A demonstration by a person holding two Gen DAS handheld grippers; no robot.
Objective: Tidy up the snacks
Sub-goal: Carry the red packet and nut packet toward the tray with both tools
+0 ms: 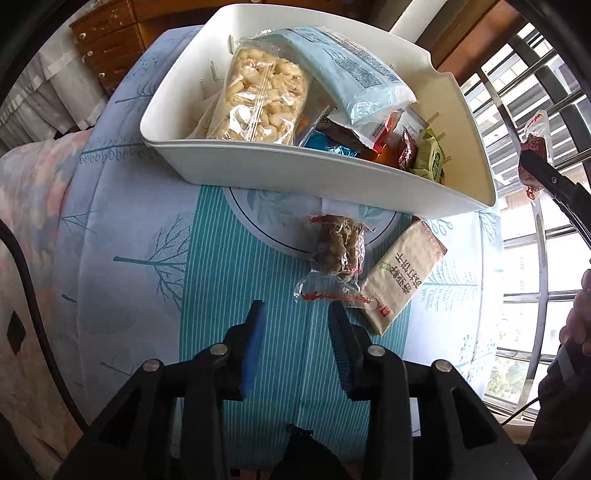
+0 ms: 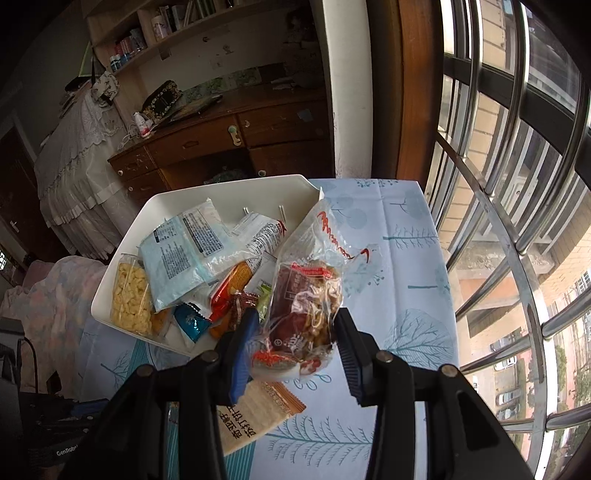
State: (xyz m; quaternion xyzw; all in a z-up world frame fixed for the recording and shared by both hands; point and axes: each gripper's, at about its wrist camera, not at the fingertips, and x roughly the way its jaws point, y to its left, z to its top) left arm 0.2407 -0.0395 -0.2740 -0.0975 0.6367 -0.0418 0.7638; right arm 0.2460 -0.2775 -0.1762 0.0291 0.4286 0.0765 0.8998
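Hovering over the striped tabletop (image 1: 207, 258), the left tongs (image 1: 297, 314) are standing narrowly apart, gripping nothing. Two packets are lying ahead: one crinkly clear bag (image 1: 338, 254), one flat tan pack (image 1: 402, 275). A white plastic bin (image 1: 258, 166) is sitting beyond, piled with snacks.

The right tongs (image 2: 295, 325) are pinching one clear snack bag (image 2: 306, 295) above the tabletop, beside the bin (image 2: 122, 273).

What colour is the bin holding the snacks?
White: the bin is plain white plastic, clearest in the left wrist view.

Home bedroom: wood desk w/ drawers (image 2: 207, 147), bookshelf (image 2: 155, 33), barred window (image 2: 517, 184).
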